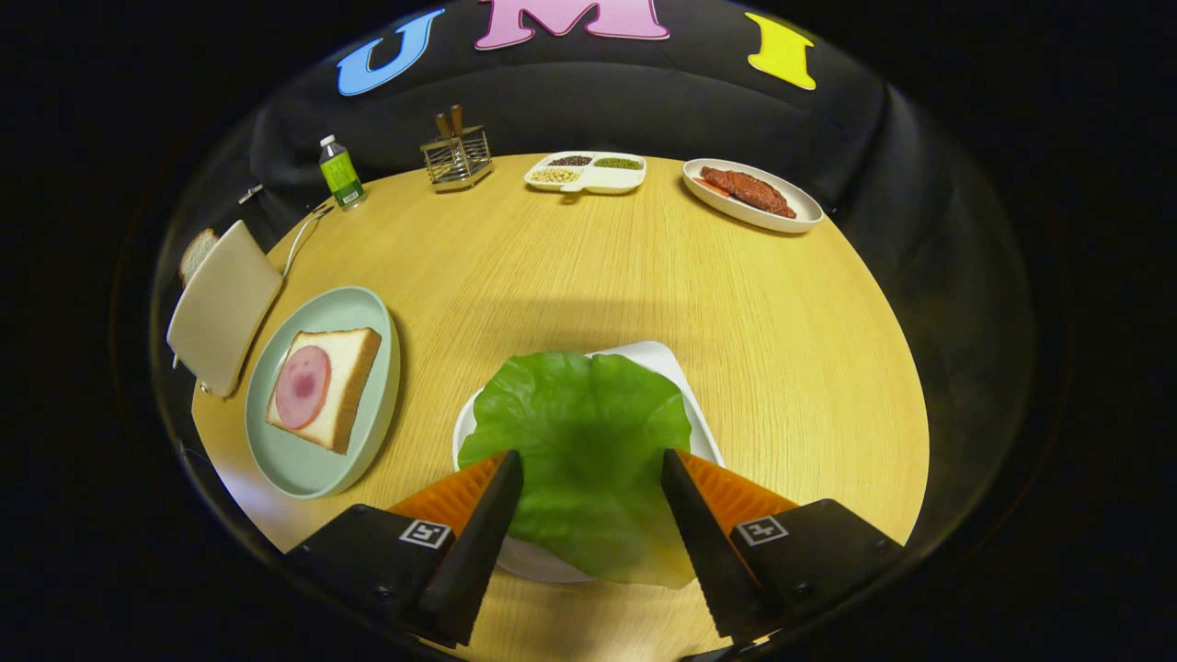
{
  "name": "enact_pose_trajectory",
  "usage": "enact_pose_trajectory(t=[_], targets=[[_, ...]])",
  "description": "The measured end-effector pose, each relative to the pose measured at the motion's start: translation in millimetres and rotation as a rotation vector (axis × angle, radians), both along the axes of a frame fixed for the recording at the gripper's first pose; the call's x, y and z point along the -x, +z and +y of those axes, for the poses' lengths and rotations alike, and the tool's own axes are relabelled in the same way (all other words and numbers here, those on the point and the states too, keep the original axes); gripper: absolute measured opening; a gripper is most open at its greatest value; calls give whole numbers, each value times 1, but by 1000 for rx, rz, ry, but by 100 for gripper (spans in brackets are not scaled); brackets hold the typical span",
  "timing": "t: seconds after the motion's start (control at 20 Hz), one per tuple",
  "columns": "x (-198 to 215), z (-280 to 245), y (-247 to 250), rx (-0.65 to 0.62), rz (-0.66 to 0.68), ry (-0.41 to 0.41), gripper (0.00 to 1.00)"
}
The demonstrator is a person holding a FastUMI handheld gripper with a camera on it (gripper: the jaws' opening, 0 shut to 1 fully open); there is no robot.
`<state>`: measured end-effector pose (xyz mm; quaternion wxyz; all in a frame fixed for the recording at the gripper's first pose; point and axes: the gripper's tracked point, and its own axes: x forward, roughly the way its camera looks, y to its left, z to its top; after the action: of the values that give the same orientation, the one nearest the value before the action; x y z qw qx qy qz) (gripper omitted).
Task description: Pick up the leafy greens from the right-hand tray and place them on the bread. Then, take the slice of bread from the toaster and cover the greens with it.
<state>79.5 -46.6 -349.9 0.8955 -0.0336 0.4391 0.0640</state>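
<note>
The gripper [590, 464] hangs with its jaws spread wide over the lettuce leaf [584, 432], which lies on the white tray [657, 357] between and just ahead of them, not yet pinched. One leaf: likely light, limp and easily torn, so best taken at an edge. On the worktop [736, 313] to the left, one green plate [322, 460] carries one bread slice [354, 368] with ham; another slice [196, 253] pokes from the toaster [223, 308]
</note>
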Motion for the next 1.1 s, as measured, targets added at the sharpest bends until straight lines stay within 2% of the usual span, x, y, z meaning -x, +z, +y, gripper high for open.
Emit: enact_pose_trajectory(t=[0.2, 0.25, 0.3, 0.45, 0.55, 0.65, 0.7, 0.75, 0.85, 0.95, 1.1], targets=[[-1, 2, -1, 16, 85, 3, 95], [-1, 2, -1, 19, 93, 4, 81], [0, 2, -1, 23, 105, 11, 76], [-1, 3, -1, 22, 108, 15, 50], [0, 0, 1, 33, 113, 20, 50], [-2, -1, 0, 26, 109, -12, 22], [0, 0, 0, 25, 110, -13, 21], [-1, 1, 0, 27, 106, -11, 13], [-2, 0, 2, 24, 106, -20, 7], [3, 10, 2, -31, 145, -44, 7], [3, 8, 14, -27, 130, -75, 7]])
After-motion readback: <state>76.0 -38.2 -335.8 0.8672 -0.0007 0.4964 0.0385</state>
